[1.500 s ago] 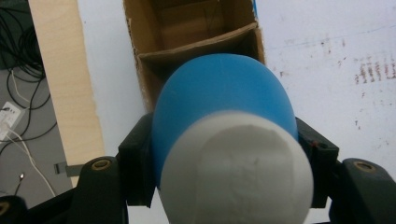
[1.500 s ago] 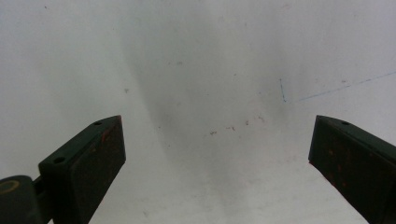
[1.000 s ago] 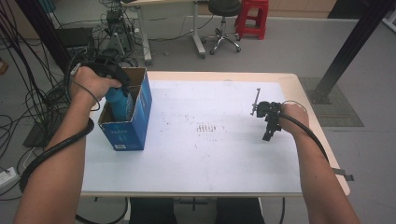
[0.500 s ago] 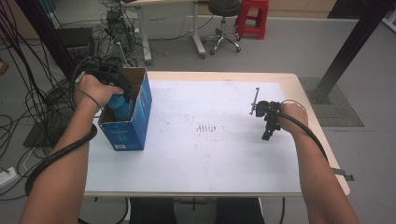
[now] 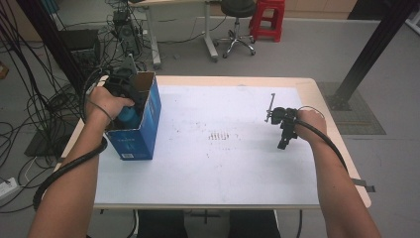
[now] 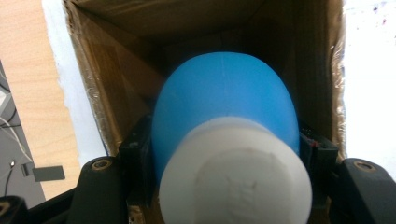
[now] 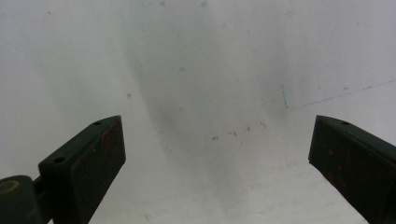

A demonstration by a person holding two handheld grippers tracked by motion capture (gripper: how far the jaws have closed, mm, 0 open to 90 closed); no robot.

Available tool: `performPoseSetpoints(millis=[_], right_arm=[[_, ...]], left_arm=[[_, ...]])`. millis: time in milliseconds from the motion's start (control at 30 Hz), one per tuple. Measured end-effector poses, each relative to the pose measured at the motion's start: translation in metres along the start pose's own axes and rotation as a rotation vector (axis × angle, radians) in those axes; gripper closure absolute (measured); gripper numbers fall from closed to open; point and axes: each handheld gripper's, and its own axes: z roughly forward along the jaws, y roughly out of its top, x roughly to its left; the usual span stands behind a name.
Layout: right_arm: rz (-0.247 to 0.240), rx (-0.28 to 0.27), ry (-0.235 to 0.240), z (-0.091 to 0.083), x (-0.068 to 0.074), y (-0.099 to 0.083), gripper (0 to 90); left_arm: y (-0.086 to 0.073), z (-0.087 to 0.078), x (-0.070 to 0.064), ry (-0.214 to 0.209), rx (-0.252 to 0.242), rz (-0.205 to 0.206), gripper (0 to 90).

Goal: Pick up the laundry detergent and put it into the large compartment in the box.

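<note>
At the left of the high view, the person's left hand point(image 5: 103, 104) holds the left gripper point(image 5: 125, 99) down in the open top of a blue cardboard box point(image 5: 143, 130) that stands upright at the left edge of the white table point(image 5: 223, 163). Between its jaws sits a blue bottle point(image 5: 130, 118) with a white cap point(image 6: 233, 175). In the left gripper view the black jaws press against the bottle's two sides just behind the cap, so this gripper is clamped on the bottle. The cap faces back toward the camera, and the rounded blue body points ahead of the fingertips into the box. Brown cardboard walls point(image 6: 116, 79) surround the bottle on both sides of the jaws and beyond them; whether the bottle touches the bottom of the box cannot be told.

Toward the middle of the table, well apart from both grippers, lies a small patch of dark marks point(image 5: 218, 135) on the white surface.

At the right, the person's right hand point(image 5: 307, 121) holds the right gripper point(image 5: 283, 144) over the bare table, its jaws pointing down and toward the person. In the right gripper view, the two black fingers point(image 7: 88, 158) stand wide apart with nothing between them, only the white table surface with faint specks and a thin blue pen line point(image 7: 327, 95) ahead of the fingertips. The bottle and box lie far off to this gripper's left, across the table.
</note>
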Motion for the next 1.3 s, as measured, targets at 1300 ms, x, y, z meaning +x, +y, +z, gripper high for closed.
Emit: performPoseSetpoints(millis=[1300], right_arm=[[-0.003, -0.004, 0.003, 0.005, -0.0014, -0.0008, 3.5]], left_arm=[[0.0054, 0.0094, -0.0031, 0.003, 0.024, 0.001, 37.5]])
